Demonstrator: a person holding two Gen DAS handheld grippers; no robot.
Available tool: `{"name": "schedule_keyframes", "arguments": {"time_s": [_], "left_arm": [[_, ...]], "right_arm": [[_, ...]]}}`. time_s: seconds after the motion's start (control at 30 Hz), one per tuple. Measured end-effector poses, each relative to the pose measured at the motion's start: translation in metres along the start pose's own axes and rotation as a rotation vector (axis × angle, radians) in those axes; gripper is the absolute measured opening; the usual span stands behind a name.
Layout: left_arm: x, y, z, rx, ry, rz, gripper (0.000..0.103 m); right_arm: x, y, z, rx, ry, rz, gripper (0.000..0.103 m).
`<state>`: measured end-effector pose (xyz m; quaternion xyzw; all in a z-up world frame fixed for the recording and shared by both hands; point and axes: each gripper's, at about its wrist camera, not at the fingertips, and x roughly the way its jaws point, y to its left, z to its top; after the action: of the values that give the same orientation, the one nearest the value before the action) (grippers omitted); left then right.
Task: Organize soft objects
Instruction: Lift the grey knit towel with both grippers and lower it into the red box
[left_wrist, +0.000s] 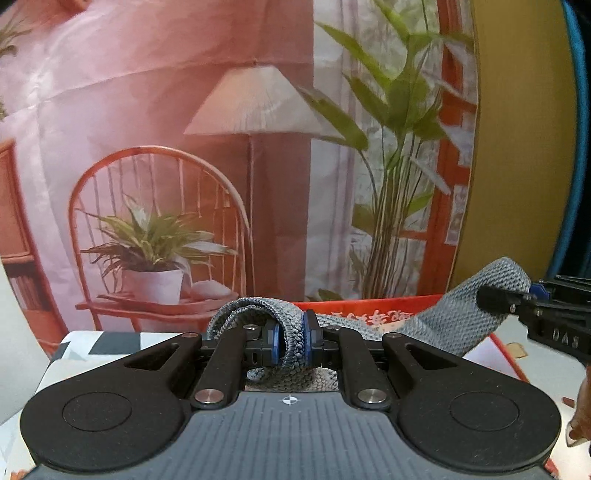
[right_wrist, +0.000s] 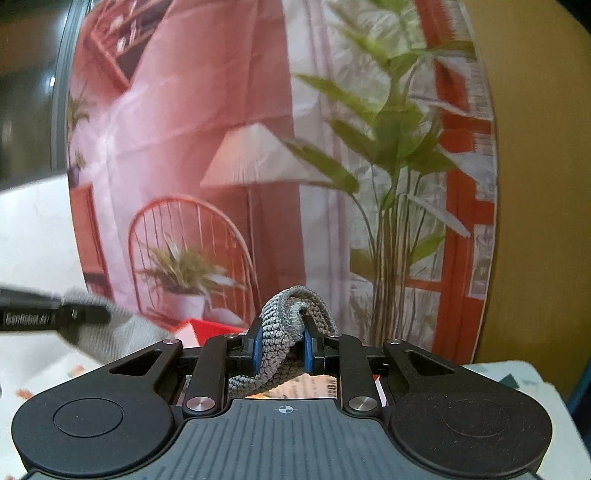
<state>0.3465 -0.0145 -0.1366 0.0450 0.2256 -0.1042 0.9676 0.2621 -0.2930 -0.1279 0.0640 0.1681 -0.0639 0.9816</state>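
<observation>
My left gripper (left_wrist: 291, 341) is pinched tight on one bunched end of a grey knitted cloth (left_wrist: 436, 321); the blue pads (left_wrist: 274, 341) press into the folds from both sides. My right gripper (right_wrist: 282, 349) is likewise clamped on the other end of the cloth, which humps up between its pads and hangs below them. In the left wrist view the cloth spans slack from my left jaws to the right gripper at the frame's edge, so it is held off the surface between both hands. Just beneath it sits a red box (left_wrist: 388, 308) with printed lettering; its interior is mostly hidden, contents cannot be told. Judgement: cloth picked up, neither folded nor placed; most of the task remains. Printed backdrop (left_wrist: 221, 147) stands behind.
</observation>
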Motion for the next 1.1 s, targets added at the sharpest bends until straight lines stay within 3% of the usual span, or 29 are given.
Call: {"name": "schedule_keyframes", "arguments": {"time_s": [0.33,0.6,0.7,0.77,0.83,1.1], "left_arm": [[0.079,-0.012,-0.008,0.049,0.179,-0.040,0.013],[0.103,-0.024,-0.026,0.100,0.321,-0.085,0.013],[0.102,-0.027,-0.027,0.091,0.329,-0.081,0.015],[0.097,-0.027,-0.025,0.085,0.318,-0.088,0.025],[0.087,-0.024,-0.022,0.084,0.301,-0.087,0.063],[0.029,-0.008,-0.009,0.036,0.148,-0.096,0.080]], "right_arm": [[0.062,-0.006,-0.014,-0.077,0.178,0.018,0.019],[0.081,-0.013,-0.025,-0.034,0.275,0.023,0.019],[0.088,-0.011,-0.027,-0.034,0.336,0.007,0.018],[0.089,-0.012,-0.026,-0.021,0.348,0.000,0.018],[0.090,-0.014,-0.026,-0.010,0.374,-0.026,0.020],[0.056,-0.016,-0.020,0.039,0.305,-0.056,0.045]]}}
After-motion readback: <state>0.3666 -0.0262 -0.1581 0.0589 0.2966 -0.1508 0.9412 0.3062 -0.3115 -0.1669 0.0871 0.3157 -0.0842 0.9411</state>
